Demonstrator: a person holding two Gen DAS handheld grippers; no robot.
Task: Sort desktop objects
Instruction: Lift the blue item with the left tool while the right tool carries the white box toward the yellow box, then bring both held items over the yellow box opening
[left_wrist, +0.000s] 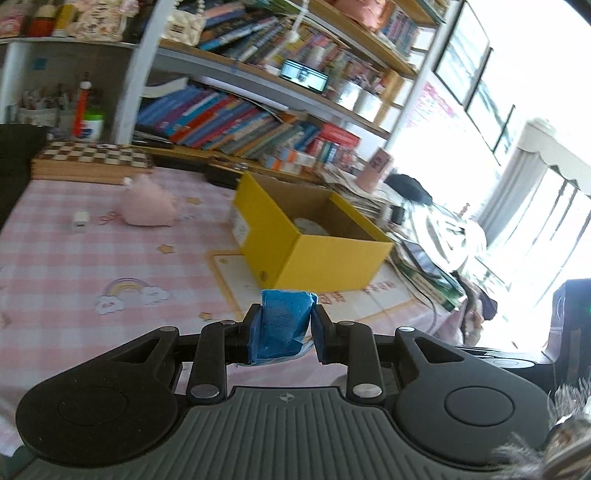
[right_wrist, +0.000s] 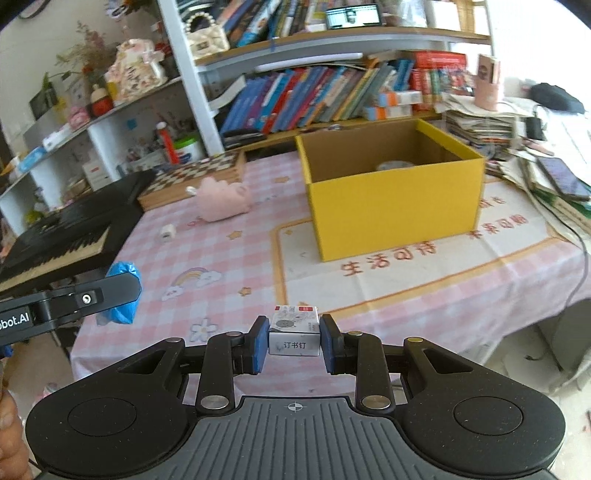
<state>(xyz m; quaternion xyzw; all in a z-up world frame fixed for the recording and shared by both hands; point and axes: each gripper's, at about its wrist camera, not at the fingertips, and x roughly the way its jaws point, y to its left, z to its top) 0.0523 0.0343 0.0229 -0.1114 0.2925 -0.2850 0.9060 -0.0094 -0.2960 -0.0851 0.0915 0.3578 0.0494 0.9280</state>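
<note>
Between the right gripper's (right_wrist: 293, 339) fingers, a small box (right_wrist: 294, 334) reads "订书钉".

left tongs (left_wrist: 284, 332): black arms, blue pads | right tongs (right_wrist: 293, 343): black, silver pivot screws, ribbed grey base

Open box (right_wrist: 395, 206) on table (right_wrist: 406, 280), plush toy (right_wrist: 221, 201) left, chessboard (right_wrist: 195, 173) behind toy

left gripper (left_wrist: 284, 326) angled down, jaws pinched on a blue packet (left_wrist: 282, 325) — right gripper (right_wrist: 294, 341) tilted lower, jaws clamped on a small staple box (right_wrist: 294, 334).
</note>
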